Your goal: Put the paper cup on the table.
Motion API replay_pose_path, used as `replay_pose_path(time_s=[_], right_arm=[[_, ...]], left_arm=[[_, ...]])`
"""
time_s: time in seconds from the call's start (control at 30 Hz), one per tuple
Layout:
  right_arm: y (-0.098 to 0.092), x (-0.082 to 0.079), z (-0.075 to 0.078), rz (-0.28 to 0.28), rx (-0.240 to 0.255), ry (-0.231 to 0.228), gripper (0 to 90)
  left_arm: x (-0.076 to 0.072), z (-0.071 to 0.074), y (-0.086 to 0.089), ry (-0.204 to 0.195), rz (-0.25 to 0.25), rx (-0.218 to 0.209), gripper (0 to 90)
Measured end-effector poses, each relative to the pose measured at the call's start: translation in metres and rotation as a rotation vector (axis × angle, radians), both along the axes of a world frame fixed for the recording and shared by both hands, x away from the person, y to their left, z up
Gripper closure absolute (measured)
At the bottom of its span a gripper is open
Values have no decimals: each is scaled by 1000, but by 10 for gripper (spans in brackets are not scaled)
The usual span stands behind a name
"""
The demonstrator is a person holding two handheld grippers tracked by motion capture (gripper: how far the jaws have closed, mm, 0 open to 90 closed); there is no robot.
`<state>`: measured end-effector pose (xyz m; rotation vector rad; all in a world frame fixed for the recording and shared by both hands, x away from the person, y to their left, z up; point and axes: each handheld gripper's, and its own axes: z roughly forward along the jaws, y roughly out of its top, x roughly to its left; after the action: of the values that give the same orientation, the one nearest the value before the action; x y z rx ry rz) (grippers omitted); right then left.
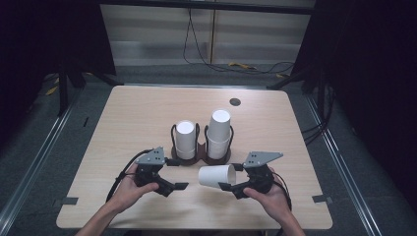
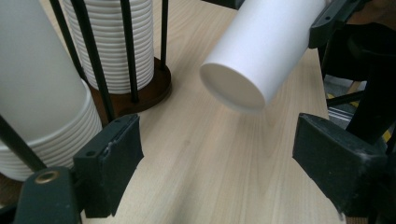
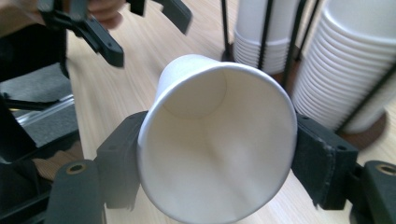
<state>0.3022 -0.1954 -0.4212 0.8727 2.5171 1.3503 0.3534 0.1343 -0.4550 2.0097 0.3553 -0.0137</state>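
Note:
My right gripper (image 1: 231,178) is shut on a white paper cup (image 1: 217,175) near its rim. The cup lies sideways above the table, its closed bottom pointing left. In the right gripper view I look into the cup's open mouth (image 3: 217,140), clamped between the two black pads (image 3: 322,163). My left gripper (image 1: 178,174) stands open a short way left of the cup, nothing between its jaws. In the left gripper view the cup's bottom (image 2: 233,88) hangs ahead, between and beyond the open pads (image 2: 112,163).
A two-post dark wooden holder (image 1: 201,158) stands mid-table with two stacks of white cups: a shorter left stack (image 1: 185,139) and a taller right stack (image 1: 219,132). A round black grommet (image 1: 235,102) sits near the table's far edge. Cables lie on the floor behind.

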Motion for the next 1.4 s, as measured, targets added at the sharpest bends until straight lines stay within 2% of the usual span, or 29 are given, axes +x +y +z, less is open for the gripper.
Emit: replay_pose_path(time_s=[0.07, 0.1, 0.17, 0.23, 0.43, 0.6, 0.93, 1.03, 1.13, 1.17, 1.23, 1.4], right_arm=[[-7, -4, 1, -25, -14, -1, 262], [-10, -5, 1, -32, -17, 2, 262], [-15, -6, 2, -49, -26, 0, 262], [-22, -6, 3, -68, -36, 4, 262], [-37, 0, 7, -127, -65, 13, 264], [-42, 5, 8, -158, -79, 42, 264], [-55, 24, 19, -226, -170, 76, 269], [-57, 31, 23, -243, -193, 92, 268], [-61, 39, 26, -219, -186, 83, 266], [-61, 41, 27, -226, -190, 89, 266], [-61, 47, 29, -255, -245, 101, 266], [-65, 63, 33, -265, -278, 139, 266]], left_arm=[[0, 3, 1, 8, 7, -20, 157], [0, 4, 2, 3, 6, -14, 157], [-2, 7, 3, -20, 7, -9, 157], [-3, 10, 5, -40, 34, 2, 157], [-3, 8, 9, -36, 53, 20, 157], [-7, 8, 17, -40, 67, 19, 158], [-5, 5, 28, -34, 104, 25, 158], [-6, 5, 31, -34, 127, 5, 158], [-5, 3, 32, -33, 129, 14, 158], [-5, 3, 32, -31, 126, 13, 158], [-5, 1, 31, -27, 123, 18, 158], [-6, 0, 29, -36, 117, 25, 158]])
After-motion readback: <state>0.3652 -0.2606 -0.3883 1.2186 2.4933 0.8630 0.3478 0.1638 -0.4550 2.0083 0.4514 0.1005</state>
